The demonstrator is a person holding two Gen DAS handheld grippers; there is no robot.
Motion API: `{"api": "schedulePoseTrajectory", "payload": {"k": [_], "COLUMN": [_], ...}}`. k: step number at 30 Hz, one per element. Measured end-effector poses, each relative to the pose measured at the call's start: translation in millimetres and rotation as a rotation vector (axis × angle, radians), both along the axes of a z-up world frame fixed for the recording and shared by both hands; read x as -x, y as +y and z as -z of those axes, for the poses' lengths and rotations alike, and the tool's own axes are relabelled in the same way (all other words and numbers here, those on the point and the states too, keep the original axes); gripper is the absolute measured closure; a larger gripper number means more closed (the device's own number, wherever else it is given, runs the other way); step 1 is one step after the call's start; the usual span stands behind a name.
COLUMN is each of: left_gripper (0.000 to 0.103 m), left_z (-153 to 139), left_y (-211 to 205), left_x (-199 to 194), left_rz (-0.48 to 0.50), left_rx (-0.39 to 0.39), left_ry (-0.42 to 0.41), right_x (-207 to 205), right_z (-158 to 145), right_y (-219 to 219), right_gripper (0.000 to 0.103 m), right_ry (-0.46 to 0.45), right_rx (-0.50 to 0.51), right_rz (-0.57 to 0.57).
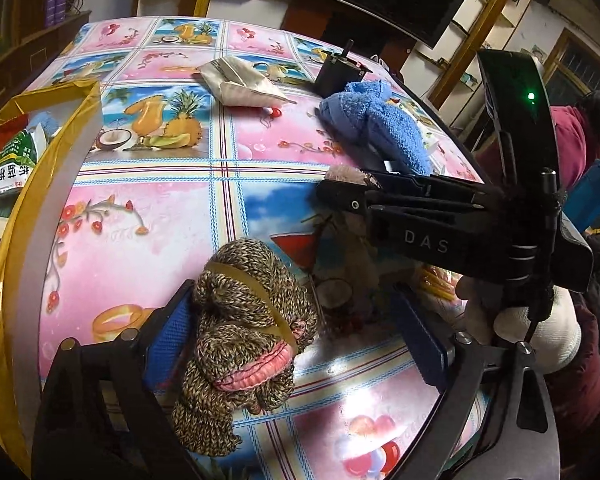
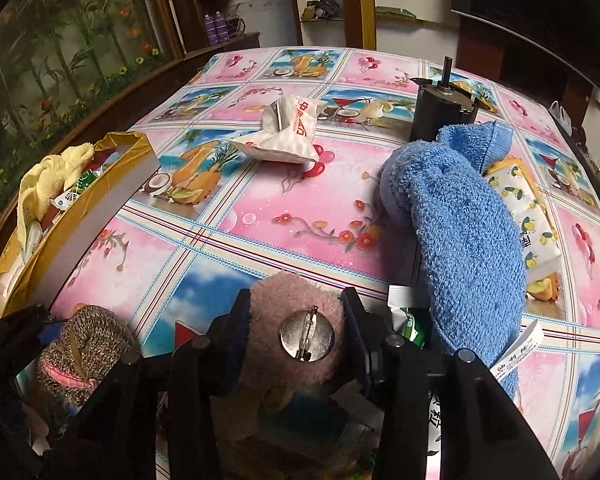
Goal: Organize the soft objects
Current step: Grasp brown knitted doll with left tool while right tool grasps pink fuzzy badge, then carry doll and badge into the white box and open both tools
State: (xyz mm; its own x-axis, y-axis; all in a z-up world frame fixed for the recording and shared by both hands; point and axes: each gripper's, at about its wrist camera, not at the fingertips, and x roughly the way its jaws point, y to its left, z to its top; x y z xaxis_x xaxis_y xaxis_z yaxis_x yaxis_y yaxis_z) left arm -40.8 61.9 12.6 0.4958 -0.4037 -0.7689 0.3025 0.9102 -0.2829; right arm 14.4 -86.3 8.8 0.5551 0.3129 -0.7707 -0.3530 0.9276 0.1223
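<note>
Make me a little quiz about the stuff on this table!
1. True or false: the right gripper holds a fluffy pink badge.
2. What colour is the rolled towel on the table?
3. The gold box stands: A) at the left edge of the table, B) under the towel, C) on the floor.

Key: 1 true. 2 blue. 3 A.

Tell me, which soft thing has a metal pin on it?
The fluffy pink plush gripped by the right gripper; the blue towel and brown knitted bundle have none.
</note>
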Motion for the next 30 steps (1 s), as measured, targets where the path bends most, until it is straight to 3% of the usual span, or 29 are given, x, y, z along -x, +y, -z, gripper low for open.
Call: {"api": "schedulePoseTrajectory", "payload": {"k": [2, 3, 4, 7, 12, 17, 23, 30], "left_gripper": [0.018, 0.039, 0.052, 0.052, 0.052, 0.052, 0.052, 0.052], "left_z": [-1, -1, -1, -1, -12, -40, -58, -41], "left_y": [-2, -3, -4, 7, 42, 88, 157, 210], "left_x": [2, 4, 5, 6, 19, 44, 63, 69], "left_rz": [-0.024, -0.046, -0.060, -0.062, -0.089, -0.154, -0.316, -0.461], "left_rx": [-0.045, -0.103, -0.161, -0.136, 0.033, 0.162, 0.200, 0.192], "left_ry": [-0.011, -0.023, -0.036, -0.021, -0.003, -0.056, -0.113, -0.095], "right_x": [0, 1, 2, 6, 21, 29, 36, 43], "right_z": [0, 0, -1, -3, -8, -28, -47, -61], "right_y": [0, 0, 0, 2, 7, 22, 69, 137], "right_gripper": [0.059, 0.059, 0.059, 0.061, 0.066, 0.066, 0.065, 0.065], "right_ry": [0.000, 0.002, 0.006, 0.030, 0.018, -0.015, -0.032, -0.026], "right_rx": [0.000, 0.004, 0.008, 0.017, 0.011, -0.008, -0.043, -0.092], "right_rz": [-0.002, -0.002, -0.003, -0.015, -0.027, -0.056, -0.149, -0.281]}}
